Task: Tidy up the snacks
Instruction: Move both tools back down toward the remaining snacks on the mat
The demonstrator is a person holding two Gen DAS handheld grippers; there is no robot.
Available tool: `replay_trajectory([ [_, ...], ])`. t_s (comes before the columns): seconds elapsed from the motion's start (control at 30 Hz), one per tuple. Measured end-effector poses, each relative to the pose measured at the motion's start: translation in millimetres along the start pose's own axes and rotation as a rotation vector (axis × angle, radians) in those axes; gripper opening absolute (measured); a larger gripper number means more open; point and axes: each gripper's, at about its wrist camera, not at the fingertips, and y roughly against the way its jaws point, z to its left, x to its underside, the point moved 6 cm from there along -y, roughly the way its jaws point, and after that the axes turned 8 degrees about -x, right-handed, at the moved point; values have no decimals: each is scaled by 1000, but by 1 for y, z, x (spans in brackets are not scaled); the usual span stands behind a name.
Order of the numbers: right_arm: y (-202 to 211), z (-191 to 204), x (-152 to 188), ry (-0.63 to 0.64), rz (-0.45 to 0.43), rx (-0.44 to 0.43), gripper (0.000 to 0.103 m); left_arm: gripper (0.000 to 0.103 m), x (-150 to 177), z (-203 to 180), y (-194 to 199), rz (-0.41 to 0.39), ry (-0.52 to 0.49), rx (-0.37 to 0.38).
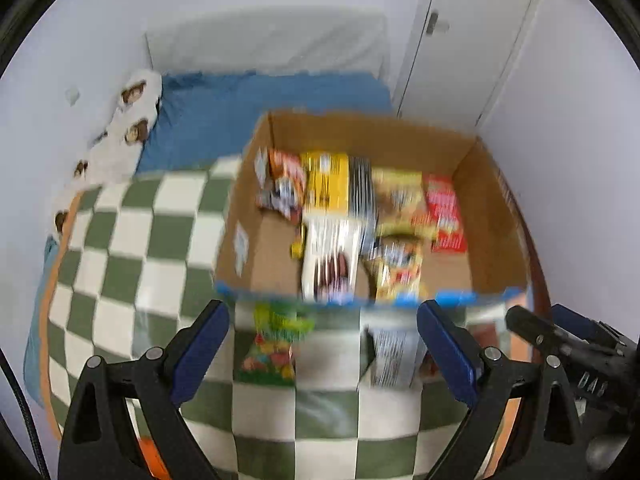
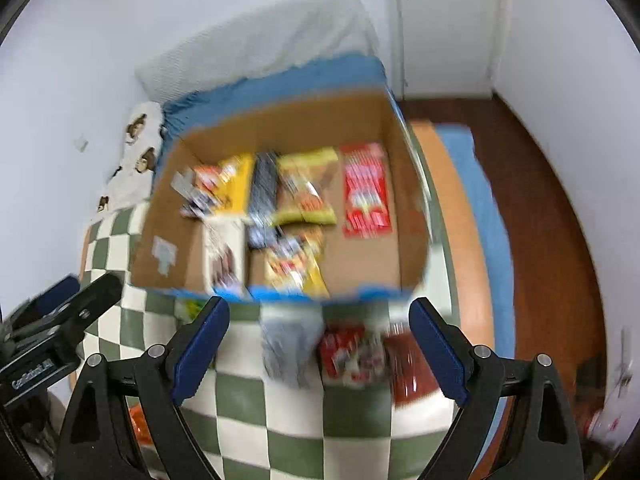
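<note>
Both the left gripper (image 1: 323, 342) and the right gripper (image 2: 319, 338) gape wide, holding nothing; the red foil snack packet (image 2: 352, 354) lies just ahead between the right fingers, short of the open brown cardboard box (image 2: 408, 200)

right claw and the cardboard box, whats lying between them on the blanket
In the right wrist view, a grey packet and a red snack packet lie on the checkered blanket between the open right claw and the cardboard box.

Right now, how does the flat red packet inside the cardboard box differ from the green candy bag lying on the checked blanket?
The flat red snack packet lies inside the brown cardboard box, near its right wall; the green candy bag lies outside, on the green-and-white checked blanket before the box's front edge. The packet is red; the bag is green on top with multicoloured contents showing. Both lie flat, touched by neither gripper.
</note>
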Motion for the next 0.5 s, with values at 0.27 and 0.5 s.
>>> replay_trajectory([
  [0.27,-54,-94,40,-193,105,32,93,96,60,-55,-88,246,-87,35],
  [0.5,-93,-123,48,-164,188,63,91,95,66,-110,-136,340,-205,90],
])
